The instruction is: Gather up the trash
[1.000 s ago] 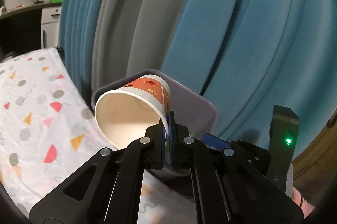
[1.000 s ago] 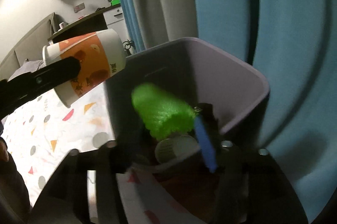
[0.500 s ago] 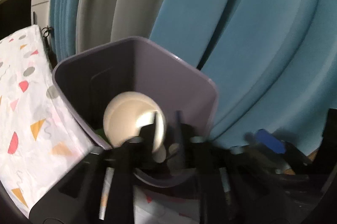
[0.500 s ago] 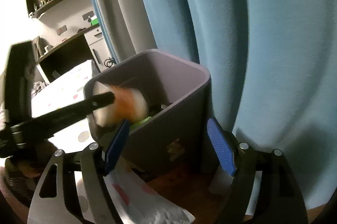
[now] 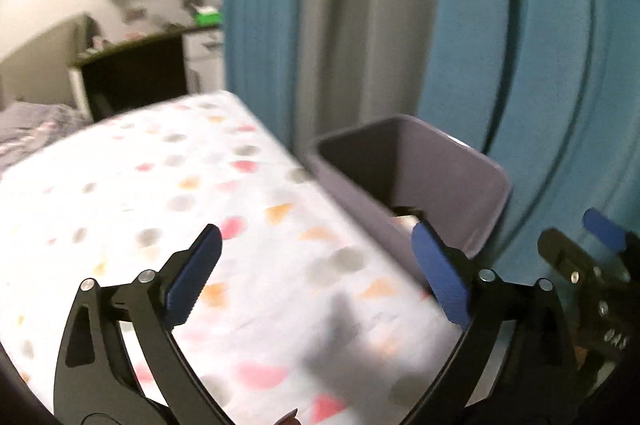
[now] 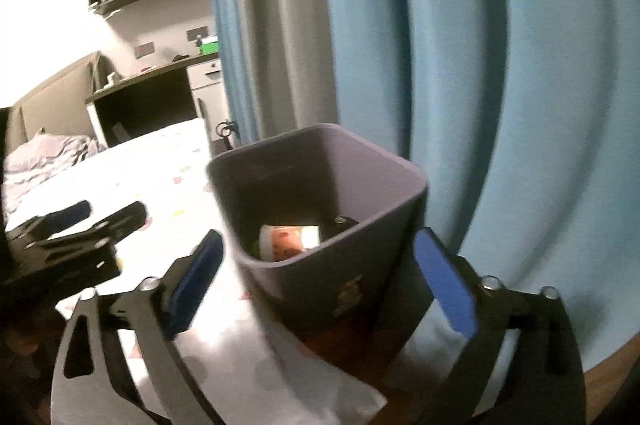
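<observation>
The orange-printed paper cup point(image 6: 289, 240) is lying inside the purple bin point(image 6: 362, 289); its print is unreadable. Left claw point(image 5: 316, 275) and right claw point(image 6: 322, 275), having just been opening, are standing spread, empty.

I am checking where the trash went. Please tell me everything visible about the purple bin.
The purple bin is a square, smooth container, plastic by its look, with rounded corners, standing upright and open-topped beside the patterned tablecloth, before blue curtains. A small pale mark shows on its front. Inside lies an orange-printed paper cup on its side, among dark unclear items.
</observation>
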Tool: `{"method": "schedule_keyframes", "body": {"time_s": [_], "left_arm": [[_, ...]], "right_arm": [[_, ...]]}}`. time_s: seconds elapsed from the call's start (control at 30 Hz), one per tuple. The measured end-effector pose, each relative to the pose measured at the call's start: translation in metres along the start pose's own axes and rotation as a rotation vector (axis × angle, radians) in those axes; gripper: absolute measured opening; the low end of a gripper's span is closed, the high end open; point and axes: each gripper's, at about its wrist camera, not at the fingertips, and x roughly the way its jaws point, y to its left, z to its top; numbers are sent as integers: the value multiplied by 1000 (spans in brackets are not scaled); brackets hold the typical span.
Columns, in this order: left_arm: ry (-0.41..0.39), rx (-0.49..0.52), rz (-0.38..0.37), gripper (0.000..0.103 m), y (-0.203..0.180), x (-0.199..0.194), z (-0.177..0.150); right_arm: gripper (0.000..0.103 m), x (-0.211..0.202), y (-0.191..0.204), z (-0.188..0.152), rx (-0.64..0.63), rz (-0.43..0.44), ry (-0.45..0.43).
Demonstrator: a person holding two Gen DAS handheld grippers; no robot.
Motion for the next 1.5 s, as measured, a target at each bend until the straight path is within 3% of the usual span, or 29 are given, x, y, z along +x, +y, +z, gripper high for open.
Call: {"method": "schedule_keyframes", "body": {"time_s": [0.13,0.3,0.5,0.7,1.1,1.5], "left_arm": [[-53,-38,85,97,28,-45,-20],[-59,-74,115,97,58,-89,-45],[-121,-123,175,97,90,-142,-58],[-149,-151,198,97,104,-181,-72],[-185,-187,180,97,110,-213,-81],[-185,-168,188,97,105,-211,-80]], "right_arm": [[97,-11,33,-2,-32,27,-16],[97,-30,68,-7,-77,23,-50],[97,-62,102,-18,-122,16,-113],[97,-94,123,-27,-137,35,-152],[97,-135,137,-28,-158,46,-232],[97,-132,138,-31,-152,51,-211]]}}
